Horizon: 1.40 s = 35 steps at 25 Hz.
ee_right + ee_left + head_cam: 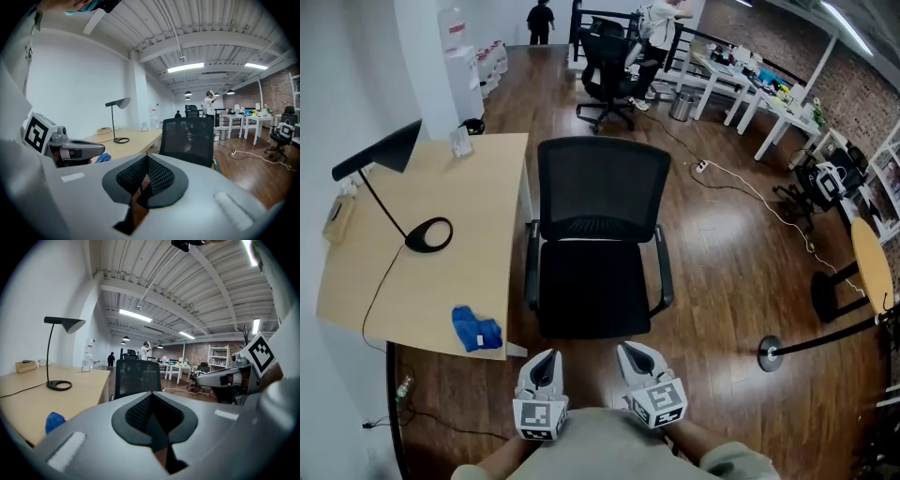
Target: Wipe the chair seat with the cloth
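Observation:
The black office chair (pixel 592 300) stands in front of me, with its mesh back (pixel 600 187) on the far side and its seat bare. A crumpled blue cloth (pixel 476 330) lies on the near corner of the wooden desk (pixel 441 187), left of the chair. My left gripper (pixel 546 359) and right gripper (pixel 633 352) hover side by side just short of the seat's front edge, both shut and empty. In the left gripper view the jaws (pixel 151 397) meet, with the chair (pixel 138 378) ahead and the cloth (pixel 55 422) low on the left. The right gripper (pixel 146 159) faces the chair (pixel 190 140).
A black desk lamp (pixel 428 234) with its cable stands on the desk, and a small clear holder (pixel 461 142) sits at the far edge. Another office chair (pixel 607 80), white tables (pixel 741 89) and people stand at the back. A floor cable (pixel 750 192) runs to the right.

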Tool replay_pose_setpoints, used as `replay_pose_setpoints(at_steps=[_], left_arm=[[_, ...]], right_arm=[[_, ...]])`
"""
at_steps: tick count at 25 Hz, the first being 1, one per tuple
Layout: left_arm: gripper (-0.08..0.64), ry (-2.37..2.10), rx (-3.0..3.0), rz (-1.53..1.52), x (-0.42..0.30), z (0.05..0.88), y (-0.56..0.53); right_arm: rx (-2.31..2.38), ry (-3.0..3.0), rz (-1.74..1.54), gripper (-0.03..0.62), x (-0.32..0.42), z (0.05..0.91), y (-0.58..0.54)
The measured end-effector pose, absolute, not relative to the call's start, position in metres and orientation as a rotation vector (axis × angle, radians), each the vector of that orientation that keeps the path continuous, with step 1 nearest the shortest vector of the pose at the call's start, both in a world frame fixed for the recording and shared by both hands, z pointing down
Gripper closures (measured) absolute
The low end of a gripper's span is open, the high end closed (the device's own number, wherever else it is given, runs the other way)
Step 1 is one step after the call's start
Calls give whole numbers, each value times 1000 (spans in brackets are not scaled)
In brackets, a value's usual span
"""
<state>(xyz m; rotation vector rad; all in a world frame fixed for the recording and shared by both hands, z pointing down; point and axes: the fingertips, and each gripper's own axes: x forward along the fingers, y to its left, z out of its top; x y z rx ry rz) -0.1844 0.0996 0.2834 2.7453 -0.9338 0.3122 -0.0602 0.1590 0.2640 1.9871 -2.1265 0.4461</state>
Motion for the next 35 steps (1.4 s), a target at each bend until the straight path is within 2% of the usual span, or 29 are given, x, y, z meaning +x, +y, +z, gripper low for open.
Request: replay_pose_setpoints(at_steps=[6,17,29,35], left_arm=[[555,-1118,2656,262,-267,283,24],[555,-1568,2360,314,-423,314,-36],[555,-1824,2100,410,-479,354,-42],[555,-1840,2060,448,-484,364,-45]], right_arm=[[1719,-2246,362,591,-142,265,59],[1176,-2433,337,501,-303,319,-45],[820,-2348,424,392,-391,425,-89],[722,-2263,454,376,-405,467,-93]])
